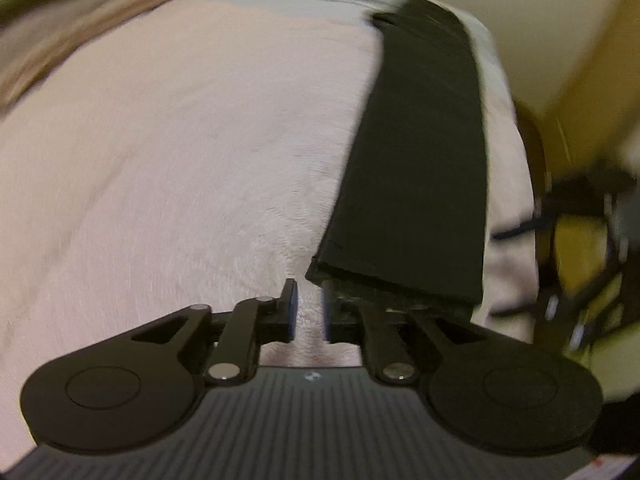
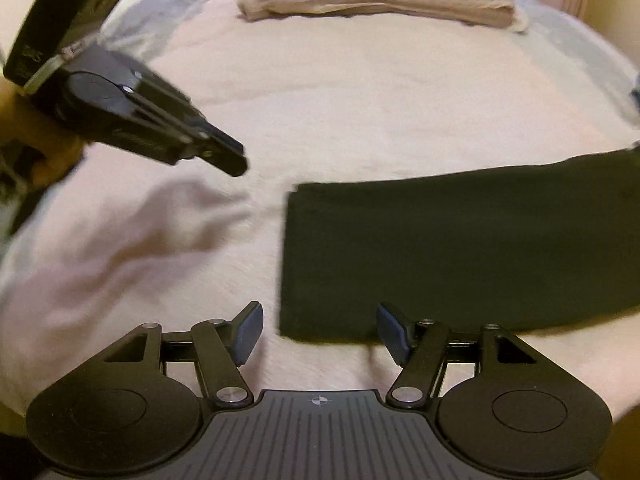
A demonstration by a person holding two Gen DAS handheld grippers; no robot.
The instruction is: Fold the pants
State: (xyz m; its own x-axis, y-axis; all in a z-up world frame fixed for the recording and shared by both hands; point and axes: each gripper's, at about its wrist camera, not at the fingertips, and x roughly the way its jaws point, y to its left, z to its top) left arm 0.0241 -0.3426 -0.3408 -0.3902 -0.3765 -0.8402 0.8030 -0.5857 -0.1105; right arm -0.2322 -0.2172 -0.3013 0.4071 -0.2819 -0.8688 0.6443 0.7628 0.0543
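Pink bed carries folded pants; both hand-held grippers, left w/ narrow gap, right wide, empty. Hem corners should be pinched squarely.

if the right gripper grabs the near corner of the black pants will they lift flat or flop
Probably flop: the black pants lie as a thin, soft folded strip, so layers may sag or slide apart. They look light. The fuzzy pink blanket may drag on them slightly.
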